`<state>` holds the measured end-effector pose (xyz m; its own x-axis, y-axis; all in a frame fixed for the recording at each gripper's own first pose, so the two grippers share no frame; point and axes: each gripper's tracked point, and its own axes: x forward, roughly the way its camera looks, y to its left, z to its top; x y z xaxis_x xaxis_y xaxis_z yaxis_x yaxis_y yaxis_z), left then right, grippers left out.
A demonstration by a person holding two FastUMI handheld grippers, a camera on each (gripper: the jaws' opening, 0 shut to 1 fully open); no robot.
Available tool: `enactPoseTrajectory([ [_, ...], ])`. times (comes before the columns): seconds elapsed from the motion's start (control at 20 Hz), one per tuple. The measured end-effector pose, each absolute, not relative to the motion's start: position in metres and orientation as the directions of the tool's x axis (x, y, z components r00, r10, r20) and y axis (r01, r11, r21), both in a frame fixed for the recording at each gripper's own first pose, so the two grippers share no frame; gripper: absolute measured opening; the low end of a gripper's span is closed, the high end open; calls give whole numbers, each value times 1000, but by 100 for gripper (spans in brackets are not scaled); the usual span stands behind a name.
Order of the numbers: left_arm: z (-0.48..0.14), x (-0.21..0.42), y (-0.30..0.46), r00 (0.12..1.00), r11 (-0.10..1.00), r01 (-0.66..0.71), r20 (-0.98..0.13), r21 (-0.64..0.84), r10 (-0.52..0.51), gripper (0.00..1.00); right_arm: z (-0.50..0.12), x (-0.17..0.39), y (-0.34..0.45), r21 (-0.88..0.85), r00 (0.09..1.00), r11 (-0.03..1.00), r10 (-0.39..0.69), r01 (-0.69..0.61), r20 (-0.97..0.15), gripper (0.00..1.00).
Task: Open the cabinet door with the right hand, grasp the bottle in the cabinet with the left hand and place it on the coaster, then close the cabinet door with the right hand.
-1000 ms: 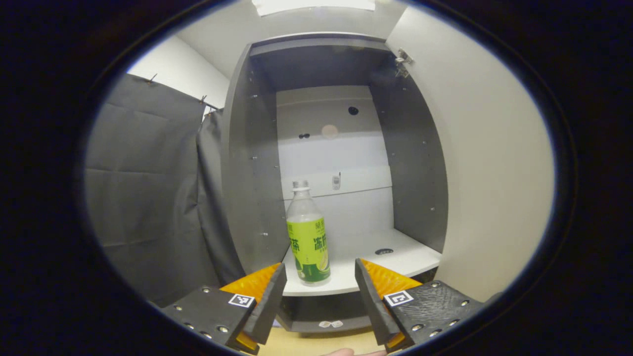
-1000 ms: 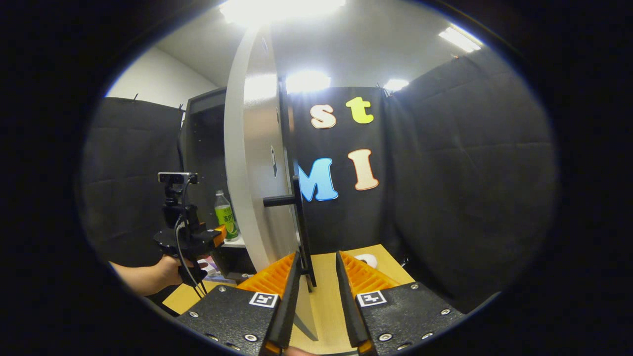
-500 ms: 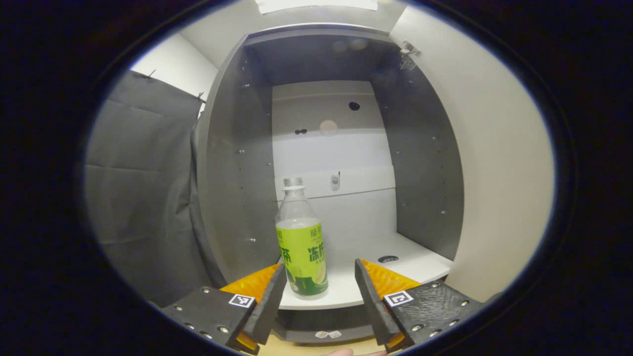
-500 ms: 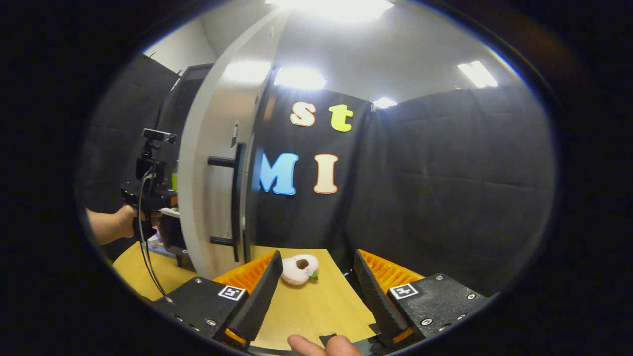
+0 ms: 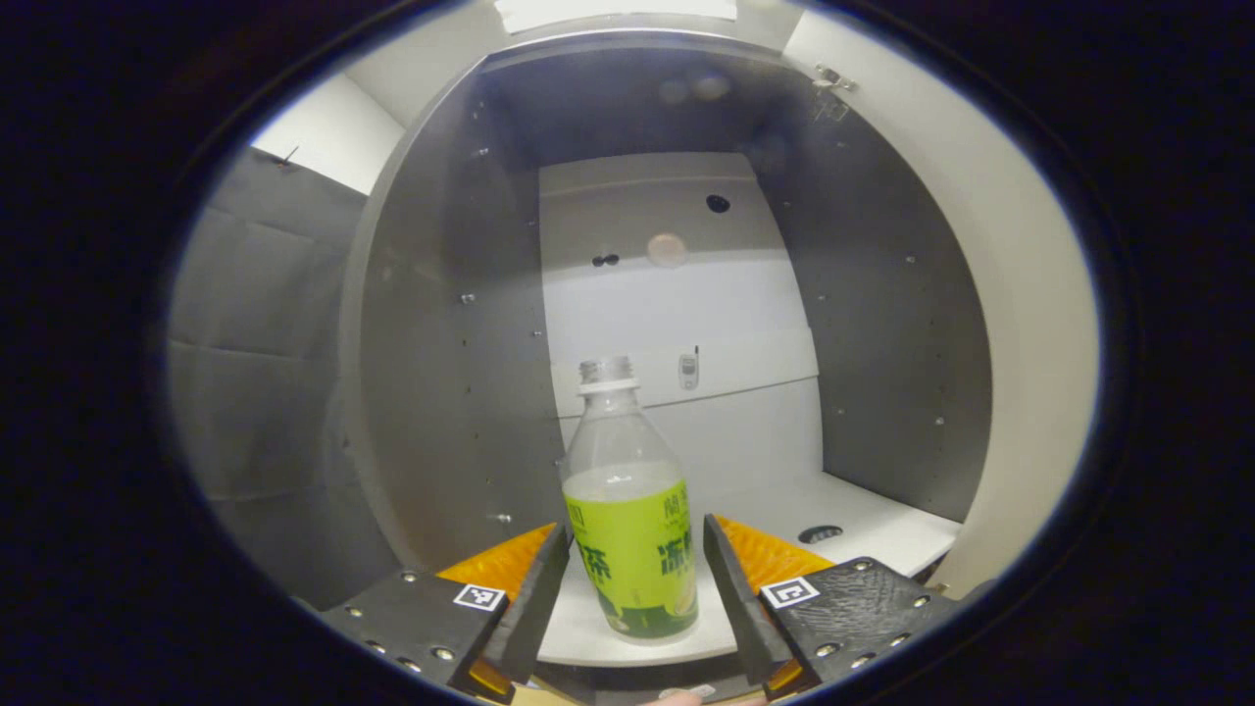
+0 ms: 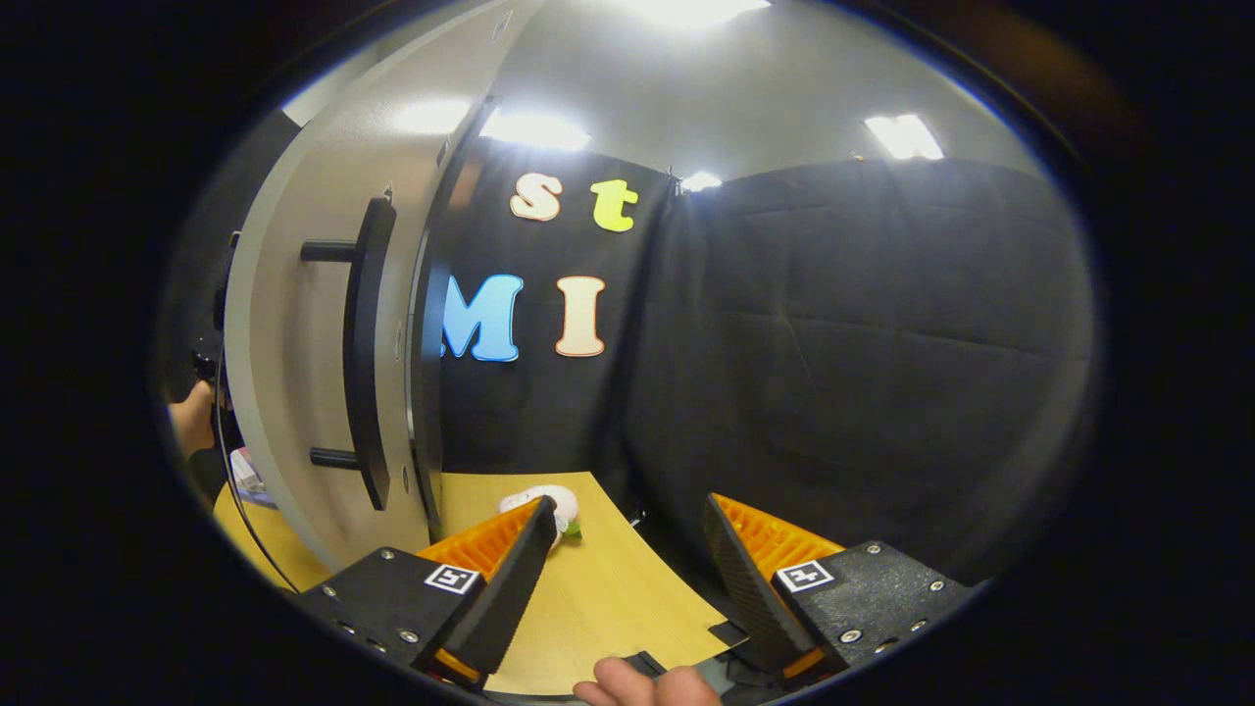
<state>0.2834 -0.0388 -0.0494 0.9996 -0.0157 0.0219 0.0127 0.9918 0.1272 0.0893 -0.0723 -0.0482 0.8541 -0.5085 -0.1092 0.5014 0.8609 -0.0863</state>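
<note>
- Left gripper (image 5: 635, 579): my jaws are apart, one on each side of the bottle (image 5: 632, 510). I can't tell if either finger touches the label; no squeeze visible.
- Bottle stands upright on the white shelf (image 5: 863, 529) inside the cabinet (image 5: 441, 324), close to the near edge and nearer the left wall. Its base is partly hidden between my fingers; the cap end is clear.
- Open room on the shelf to the right of the bottle, out to a small round hole (image 5: 821, 534). The shelf's near edge is cut off behind the jaws.
- Cabinet door (image 6: 304, 324) stands open; in the left gripper view its inner face runs along the right edge.
- Right gripper (image 6: 627, 579): jaws wide apart, holding nothing, over the table (image 6: 608, 608), off the door handle (image 6: 363, 343).
- Small pale item (image 6: 544, 498) on the table by the door's foot, half hidden by my left finger; can't identify it.
- Hand (image 6: 193, 417) at far left, mostly behind the door.
</note>
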Motion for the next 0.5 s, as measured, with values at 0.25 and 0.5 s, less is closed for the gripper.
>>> enactPoseTrajectory([
  [0.25,-49,309,-42,999,994,0,33,107,-4,79,-48,82,-76,-91,830,839,-545,537,-118,95],
  [0.5,-49,303,-29,997,993,-67,37,100,63,66,-48,73,-82,-78,815,825,-566,560,-125,95],
])
